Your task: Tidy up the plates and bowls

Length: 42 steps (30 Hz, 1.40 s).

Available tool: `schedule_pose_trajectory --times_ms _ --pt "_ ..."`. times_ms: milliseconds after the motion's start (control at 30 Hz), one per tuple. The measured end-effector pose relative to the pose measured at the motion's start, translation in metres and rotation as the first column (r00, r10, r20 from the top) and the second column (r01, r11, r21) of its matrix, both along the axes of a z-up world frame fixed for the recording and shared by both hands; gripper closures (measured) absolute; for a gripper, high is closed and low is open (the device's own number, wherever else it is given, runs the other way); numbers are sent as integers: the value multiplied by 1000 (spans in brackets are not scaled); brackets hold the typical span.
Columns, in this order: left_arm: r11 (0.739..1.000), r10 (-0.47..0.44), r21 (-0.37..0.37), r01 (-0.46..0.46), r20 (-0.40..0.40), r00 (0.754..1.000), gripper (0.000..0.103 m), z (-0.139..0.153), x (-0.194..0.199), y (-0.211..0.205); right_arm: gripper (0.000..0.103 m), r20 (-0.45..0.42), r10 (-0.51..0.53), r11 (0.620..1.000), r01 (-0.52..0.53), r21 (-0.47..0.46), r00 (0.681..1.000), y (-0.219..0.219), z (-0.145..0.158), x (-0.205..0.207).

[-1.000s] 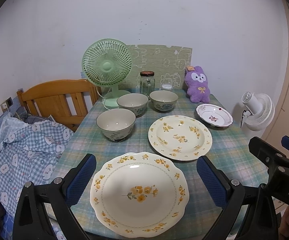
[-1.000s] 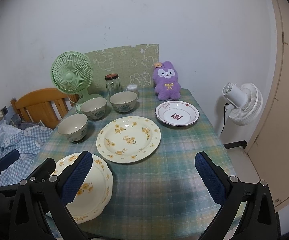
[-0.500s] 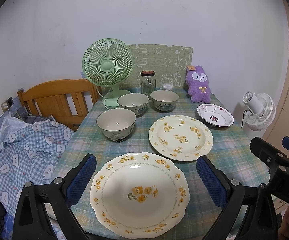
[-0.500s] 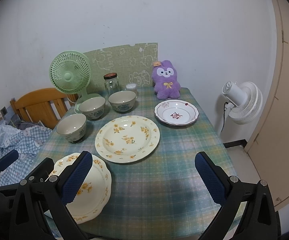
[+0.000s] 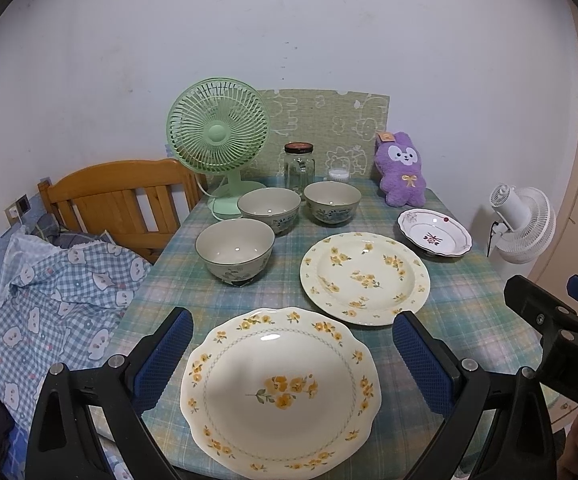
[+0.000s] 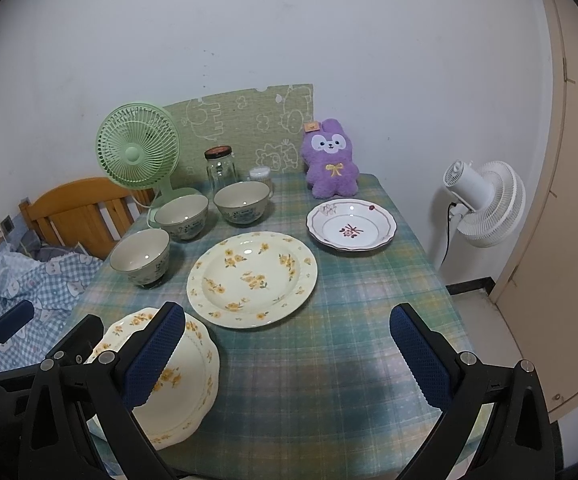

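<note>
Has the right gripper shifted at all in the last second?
Barely. In its own wrist view the red-trimmed plate and purple bunny have slid slightly left and up, so the open right gripper has drifted a touch right.

My left wrist camera looks forward and down over the near table edge, the scalloped plate (image 5: 281,392) close between the left gripper (image 5: 289,356) fingers. My right wrist camera sits further right, with that plate beyond the right gripper (image 6: 289,350) on its left. Both share the bowls and far wall.
</note>
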<state>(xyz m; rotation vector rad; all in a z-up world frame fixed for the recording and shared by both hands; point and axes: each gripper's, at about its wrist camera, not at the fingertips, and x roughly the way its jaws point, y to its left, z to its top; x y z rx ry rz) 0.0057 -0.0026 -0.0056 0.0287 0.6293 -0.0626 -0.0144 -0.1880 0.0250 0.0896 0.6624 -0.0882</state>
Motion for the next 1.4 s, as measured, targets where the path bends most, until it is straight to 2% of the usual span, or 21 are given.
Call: schedule_pose_trajectory --times_ms 400,933,1067,1400 --pt "999 39 4 -39 -1 999 5 -4 2 -2 3 -10 11 1000 -11 -9 1000 1 -1 5" --pt "998 56 20 -55 -32 998 10 -5 17 8 4 -77 44 999 -45 0 996 23 -6 32" --pt "998 61 18 -60 -56 997 11 -7 29 19 6 -100 49 999 -49 8 994 35 -9 44" --pt "999 42 26 -38 -144 989 22 -30 55 37 7 -173 41 999 -40 5 984 61 -30 71"
